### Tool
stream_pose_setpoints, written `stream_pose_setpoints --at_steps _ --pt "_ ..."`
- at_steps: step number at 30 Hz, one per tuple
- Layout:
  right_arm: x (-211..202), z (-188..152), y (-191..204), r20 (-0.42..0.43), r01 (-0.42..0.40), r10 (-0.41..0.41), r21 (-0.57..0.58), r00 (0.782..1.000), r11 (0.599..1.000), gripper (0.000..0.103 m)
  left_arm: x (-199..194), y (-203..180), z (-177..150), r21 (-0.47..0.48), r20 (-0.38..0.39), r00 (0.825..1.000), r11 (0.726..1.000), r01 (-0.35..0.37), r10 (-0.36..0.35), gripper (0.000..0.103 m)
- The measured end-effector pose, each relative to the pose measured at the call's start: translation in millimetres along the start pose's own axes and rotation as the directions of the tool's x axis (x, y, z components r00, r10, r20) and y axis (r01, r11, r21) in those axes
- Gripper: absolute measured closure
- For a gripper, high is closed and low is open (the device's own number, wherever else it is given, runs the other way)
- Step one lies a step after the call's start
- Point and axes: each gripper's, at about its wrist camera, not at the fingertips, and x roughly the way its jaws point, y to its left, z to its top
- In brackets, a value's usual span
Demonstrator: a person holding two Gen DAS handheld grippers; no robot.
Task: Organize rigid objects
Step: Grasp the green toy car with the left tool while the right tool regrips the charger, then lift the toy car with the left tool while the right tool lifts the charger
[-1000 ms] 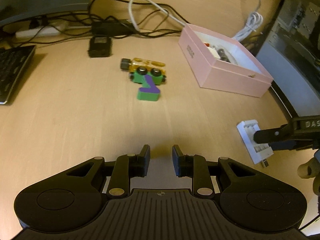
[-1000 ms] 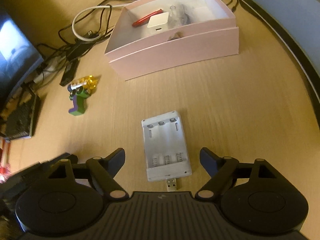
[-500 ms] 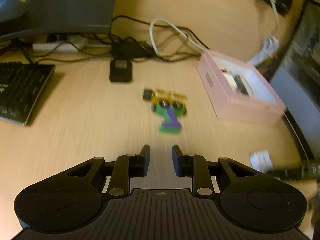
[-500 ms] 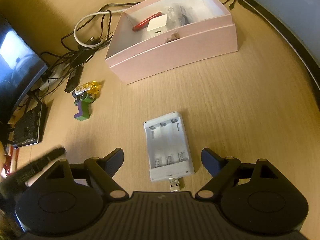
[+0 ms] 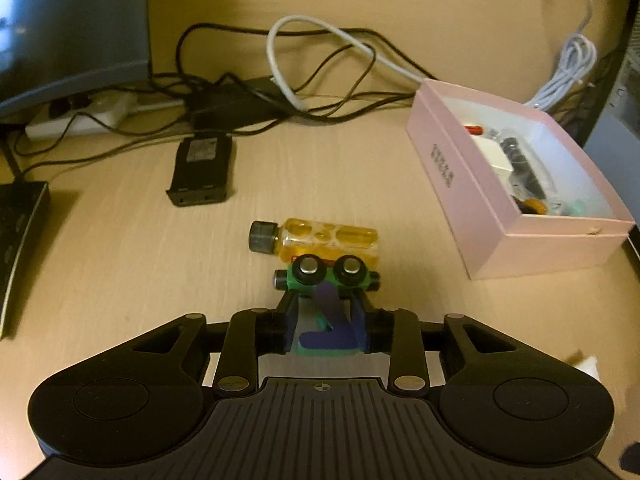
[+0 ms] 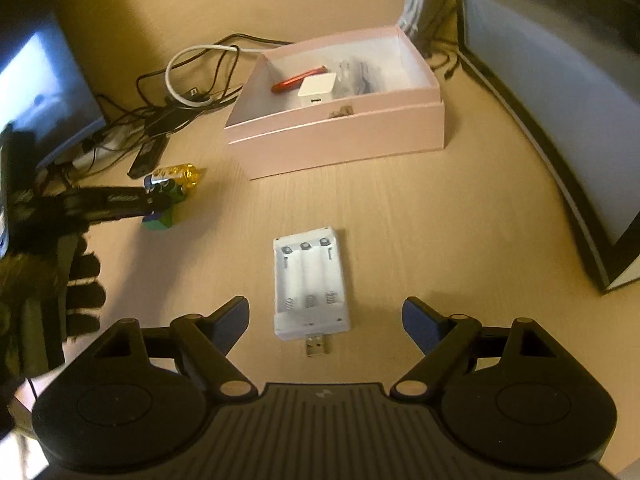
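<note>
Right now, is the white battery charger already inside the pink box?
No, the battery charger lies on the desk, in front of the pink box and apart from it.

Toy block [image 5: 326, 320]: on desk [image 5: 120, 260], just before bottle [image 5: 316, 236]
Box [image 5: 512, 216]: right of bottle
Adapter [image 5: 202, 170]: behind bottle, left
Battery charger [image 6: 308, 284]: before box, apart
Cables [image 5: 320, 64]: behind all

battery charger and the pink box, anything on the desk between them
Nothing: in the right wrist view the stretch of desk between the white battery charger and the pink box is bare wood.
</note>
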Motion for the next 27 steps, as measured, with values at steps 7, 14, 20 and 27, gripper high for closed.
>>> stream_pose_setpoints --at_steps 7,14,20,27 --pt "-4 -3 -3 0.021 0.016 -0.015 -0.051 1.000 0.999 0.018 3 5 -2 -0.021 0.024 0.999 0.999 0.025 -0.025 0.072" --pt "8 -3 18 0.092 0.093 -0.075 -0.211 0.993 0.973 0.018 -24 10 -24 -0.006 -0.056 0.996 0.997 0.071 -0.071 0.072" --pt "24 0 32 0.085 0.051 -0.029 -0.262 0.996 0.964 0.018 -40 15 -42 -0.056 -0.061 0.995 0.995 0.078 -0.082 0.073" --pt "55 2 42 0.059 0.071 -0.055 -0.314 0.997 0.947 0.029 -45 14 -47 -0.067 -0.037 0.996 0.995 0.073 -0.076 0.073"
